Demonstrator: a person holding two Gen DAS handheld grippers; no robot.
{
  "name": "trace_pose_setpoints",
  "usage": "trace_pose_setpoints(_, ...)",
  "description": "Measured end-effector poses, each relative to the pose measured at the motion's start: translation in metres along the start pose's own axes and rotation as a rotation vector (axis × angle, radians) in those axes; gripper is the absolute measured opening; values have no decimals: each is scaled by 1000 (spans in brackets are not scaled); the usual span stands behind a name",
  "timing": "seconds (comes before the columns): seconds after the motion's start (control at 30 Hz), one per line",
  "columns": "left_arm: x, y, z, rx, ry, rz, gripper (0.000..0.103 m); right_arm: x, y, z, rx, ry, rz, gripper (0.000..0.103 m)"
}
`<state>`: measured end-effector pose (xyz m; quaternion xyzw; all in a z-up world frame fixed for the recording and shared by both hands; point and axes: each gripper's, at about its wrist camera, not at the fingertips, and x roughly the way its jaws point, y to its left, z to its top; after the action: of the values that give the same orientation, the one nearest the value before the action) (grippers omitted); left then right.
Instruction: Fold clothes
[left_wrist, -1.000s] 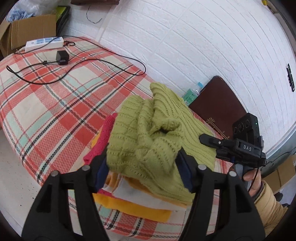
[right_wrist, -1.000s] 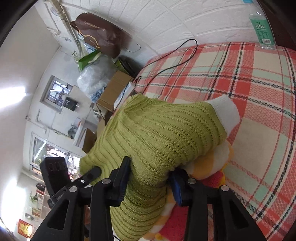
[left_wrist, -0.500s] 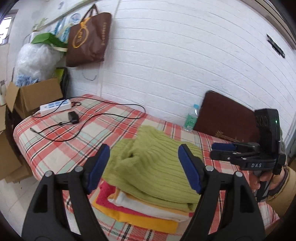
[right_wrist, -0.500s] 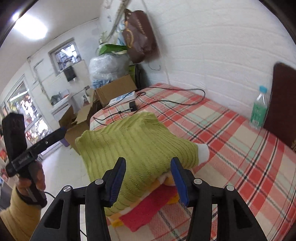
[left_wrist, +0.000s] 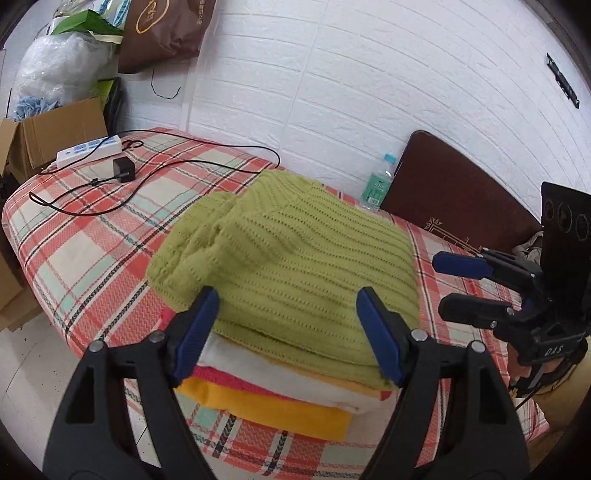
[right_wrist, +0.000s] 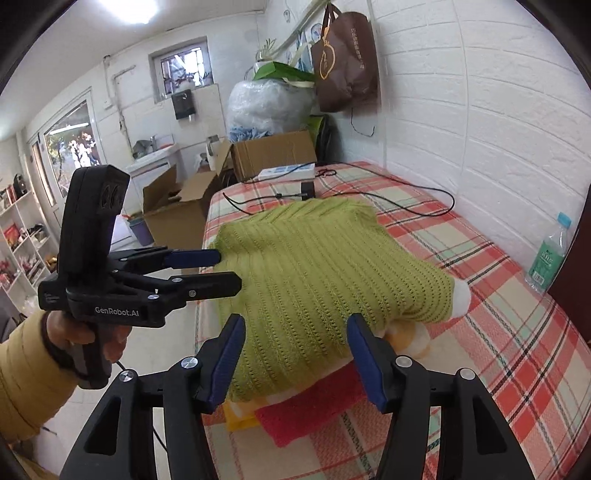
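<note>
A folded green knit sweater (left_wrist: 288, 266) lies on top of a stack of folded clothes: white, red and yellow pieces (left_wrist: 269, 406). The stack rests on the plaid-covered bed (left_wrist: 81, 229). My left gripper (left_wrist: 288, 325) is open and empty, just in front of the stack. My right gripper (right_wrist: 295, 347) is open and empty, close over the sweater (right_wrist: 317, 273) from the other side. In the left wrist view the right gripper (left_wrist: 448, 286) shows at the right; in the right wrist view the left gripper (right_wrist: 227, 269) shows at the left.
A power strip (left_wrist: 88, 149), a black adapter (left_wrist: 123, 169) and cables lie on the bed's far end. A water bottle (left_wrist: 377, 182) and a brown headboard (left_wrist: 454, 199) stand by the white brick wall. Cardboard boxes (right_wrist: 273, 153) and bags stand beyond the bed.
Both grippers let go of the green sweater and drew back from it. The sweater now lies flat on the stack.
</note>
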<state>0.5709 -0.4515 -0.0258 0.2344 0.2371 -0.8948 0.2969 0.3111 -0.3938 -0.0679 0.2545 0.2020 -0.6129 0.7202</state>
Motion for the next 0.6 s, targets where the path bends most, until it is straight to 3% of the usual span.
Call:
trace_pose_setpoints(0.17,-20,-33,-12,24,-36,34,100,-25,-1,-11,31,-37,17,67)
trace_pose_setpoints(0.23,-26,-48,-20,20,-36,49,101,-32,0,-18,41,-38,16,67)
trace_pose_setpoints(0.37,-28,-63,-35,1,-18,13,102,-43,-1,-32,68,-37,28,68)
trace_pose_setpoints(0.4,-28,-67,-38,1,-14,21,102,-45,-2,-34,76,-38,27,71)
trace_pose_setpoints(0.43,-30,-70,-40,1,-20,29,102,-48,-3,-37,83,-40,24,81)
trace_pose_setpoints(0.6,-42,-84,-48,-1,-63,33,102,-57,-9,-44,127,-49,28,83)
